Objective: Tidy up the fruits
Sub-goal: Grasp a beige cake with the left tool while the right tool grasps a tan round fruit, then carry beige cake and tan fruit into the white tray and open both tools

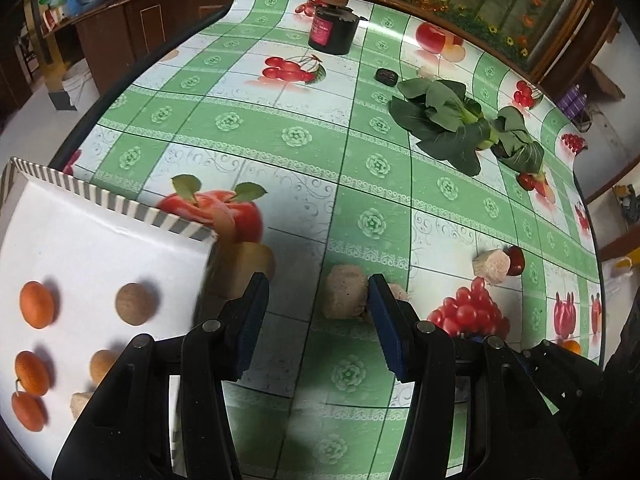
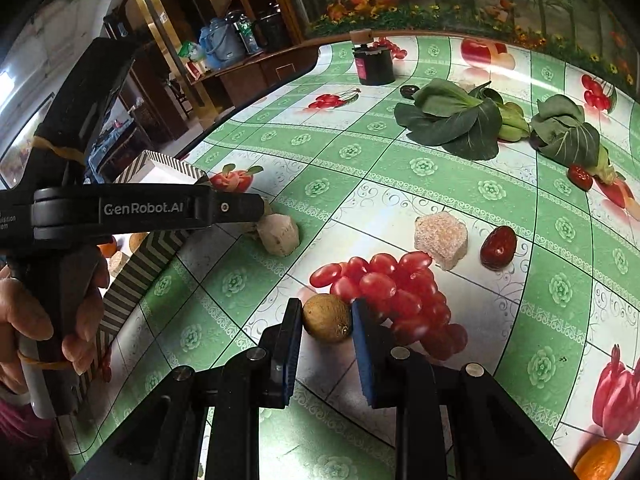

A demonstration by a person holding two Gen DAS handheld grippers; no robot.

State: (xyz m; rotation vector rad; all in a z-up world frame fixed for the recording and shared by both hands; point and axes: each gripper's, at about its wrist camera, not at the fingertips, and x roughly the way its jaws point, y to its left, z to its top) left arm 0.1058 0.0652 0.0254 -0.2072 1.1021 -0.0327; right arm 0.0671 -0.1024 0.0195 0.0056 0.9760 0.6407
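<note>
Jaws of left gripper (image 1: pixel 316 312) apart, empty, above tablecloth; pale rough chunk (image 1: pixel 345 297) just inside right pad, white striped-rim box (image 1: pixel 120 208) with fruits to left.

Right gripper (image 2: pixel 326 320) clamped on round brown longan (image 2: pixel 327 317), box (image 2: pixel 168 166) far left.

The left tongs (image 2: pixel 256 216) carried the brand "GenRobot.AI" in pale letters along their black side, seen from the right wrist. A dark jar (image 2: pixel 374 65) near the worktop's far edge bore a pink label, its print too small to read.
</note>
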